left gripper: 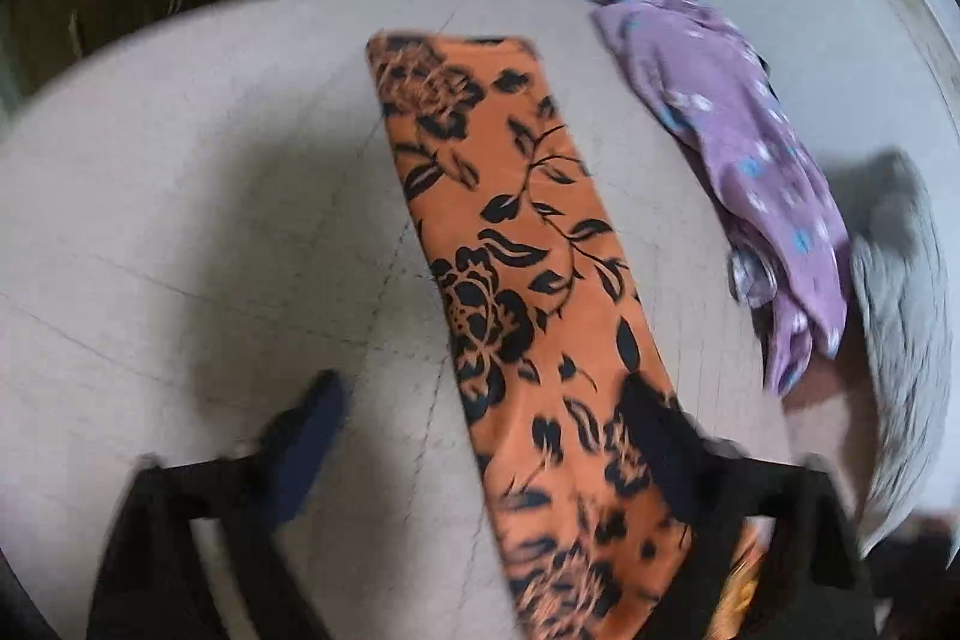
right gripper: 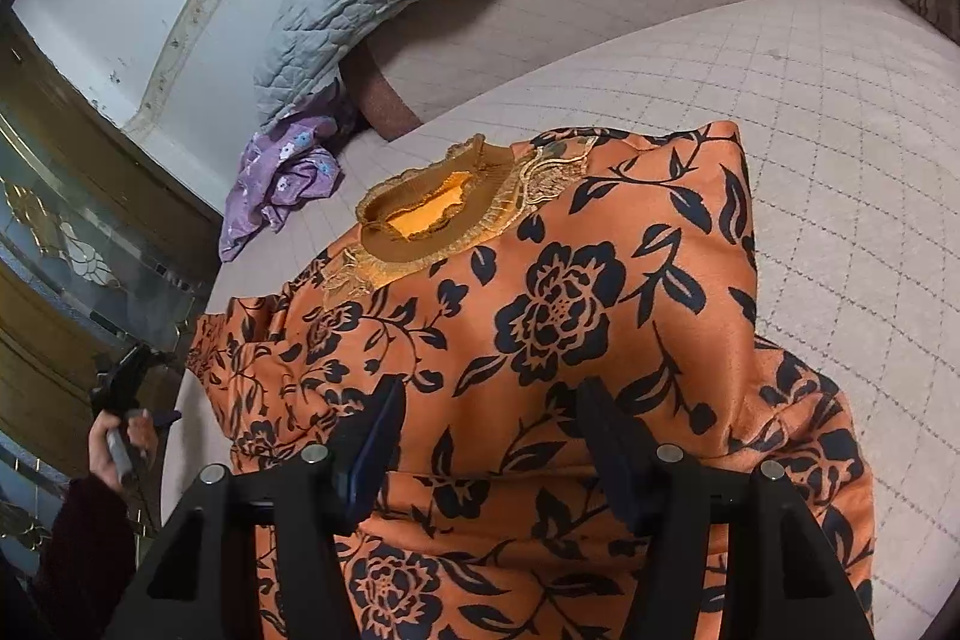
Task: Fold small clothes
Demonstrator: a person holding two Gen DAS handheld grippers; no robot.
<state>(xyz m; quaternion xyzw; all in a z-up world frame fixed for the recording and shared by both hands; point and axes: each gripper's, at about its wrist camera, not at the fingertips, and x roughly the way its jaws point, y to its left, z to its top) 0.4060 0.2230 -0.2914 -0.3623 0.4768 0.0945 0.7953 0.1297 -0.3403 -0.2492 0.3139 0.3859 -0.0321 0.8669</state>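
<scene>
Orange floral garment (right gripper: 540, 340) spread on the quilted bed (right gripper: 840, 160), collar (right gripper: 438, 208) at its far end. Right gripper (right gripper: 486, 436) is held above its middle, jaws parted, nothing gripped. Left gripper (left gripper: 480, 436), open and empty, straddles the sleeve (left gripper: 510, 250), whose long axis runs away from it; contact is blurred.

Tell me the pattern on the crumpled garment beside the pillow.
Purple cloth with small white-and-blue flowers; clearest in the right wrist view.
</scene>
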